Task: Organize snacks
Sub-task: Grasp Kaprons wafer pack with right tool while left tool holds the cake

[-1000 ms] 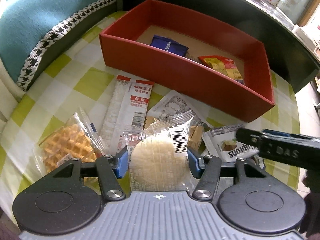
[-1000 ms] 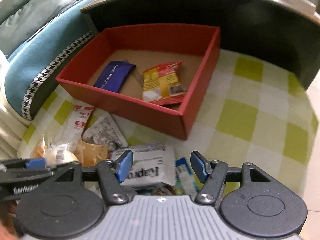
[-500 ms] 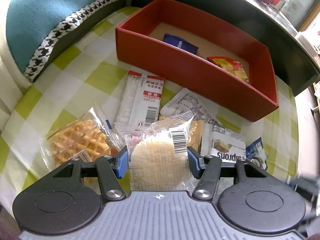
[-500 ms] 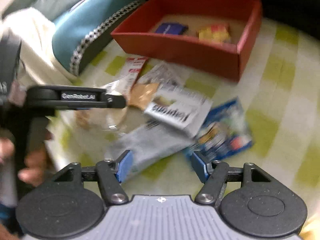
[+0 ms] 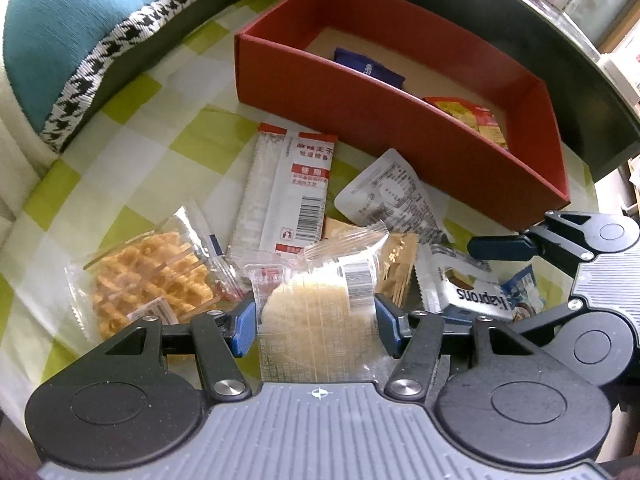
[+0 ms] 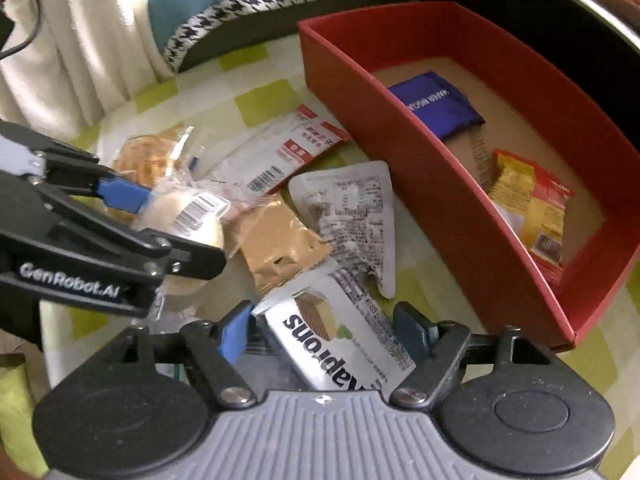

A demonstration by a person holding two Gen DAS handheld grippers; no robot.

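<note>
My left gripper (image 5: 315, 322) is shut on a clear packet with a round pale wafer (image 5: 316, 304), just above the snack pile. The right wrist view shows that gripper (image 6: 176, 228) from the side, the wafer packet (image 6: 188, 216) between its fingers. My right gripper (image 6: 324, 334) is low over the silver "kaprons" packet (image 6: 340, 340), which lies between the opening jaws; the pads stand clear of it. From the left wrist it appears at the right edge (image 5: 480, 280). The red box (image 5: 400, 128) holds a dark blue packet (image 5: 368, 68) and a red-yellow packet (image 5: 476, 120).
On the green-checked cloth lie a waffle packet (image 5: 152, 264), a long white-red packet (image 5: 288, 184), a silver pouch (image 5: 392, 196), a brown packet (image 5: 400, 272) and a blue packet (image 5: 524, 288). A teal cushion (image 5: 80, 20) borders the table at left. A dark ledge runs behind the box.
My right gripper has rolled, swung down over the kaprons packet and widened its jaws. The left gripper keeps its hold on the wafer packet and has barely moved.
</note>
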